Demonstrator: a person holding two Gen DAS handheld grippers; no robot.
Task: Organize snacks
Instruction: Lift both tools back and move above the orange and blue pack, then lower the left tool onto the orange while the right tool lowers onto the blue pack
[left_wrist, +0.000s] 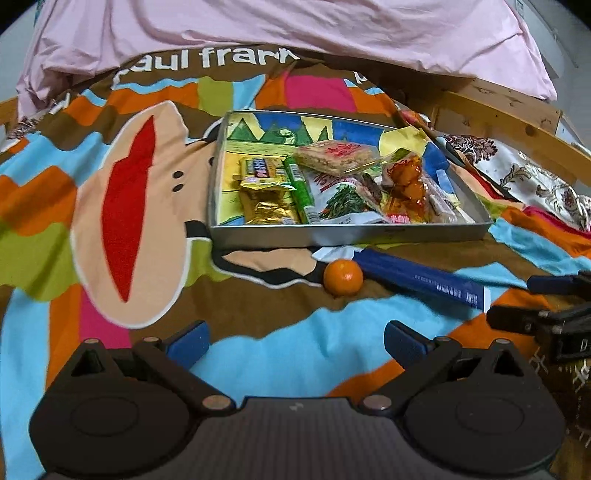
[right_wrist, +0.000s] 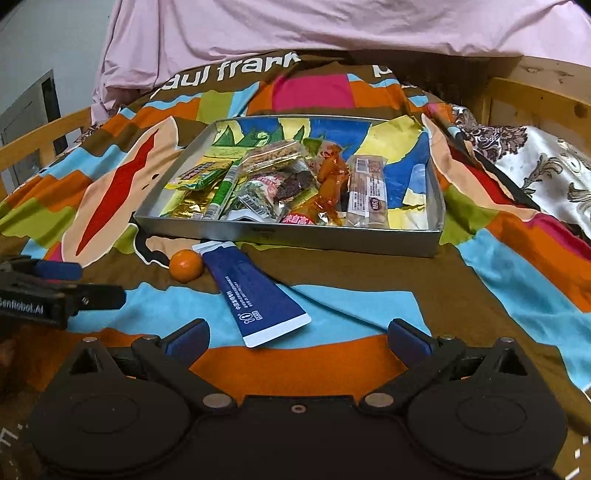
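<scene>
A metal tray (left_wrist: 332, 236) (right_wrist: 332, 242) lies on the colourful bedspread and holds several wrapped snacks: gold packets (left_wrist: 266, 206), a green stick (left_wrist: 301, 192) (right_wrist: 221, 194), a rice cracker pack (left_wrist: 334, 155) (right_wrist: 275, 155), an orange-red pouch (left_wrist: 404, 184) (right_wrist: 330, 184) and a brown bar (right_wrist: 367, 190). In front of the tray lie a small orange (left_wrist: 343, 277) (right_wrist: 185, 266) and a blue tube (left_wrist: 424, 278) (right_wrist: 255, 295). My left gripper (left_wrist: 295, 338) (right_wrist: 79, 282) is open and empty, short of the orange. My right gripper (right_wrist: 297, 338) (left_wrist: 517, 301) is open and empty, just behind the tube.
A pink quilt (left_wrist: 258, 29) (right_wrist: 332, 26) is heaped at the back. A wooden bed rail (left_wrist: 517, 110) (right_wrist: 535, 96) runs along the right, with a floral cloth (left_wrist: 535, 177) (right_wrist: 535, 158) beside it. Another rail (right_wrist: 37, 140) stands at the left.
</scene>
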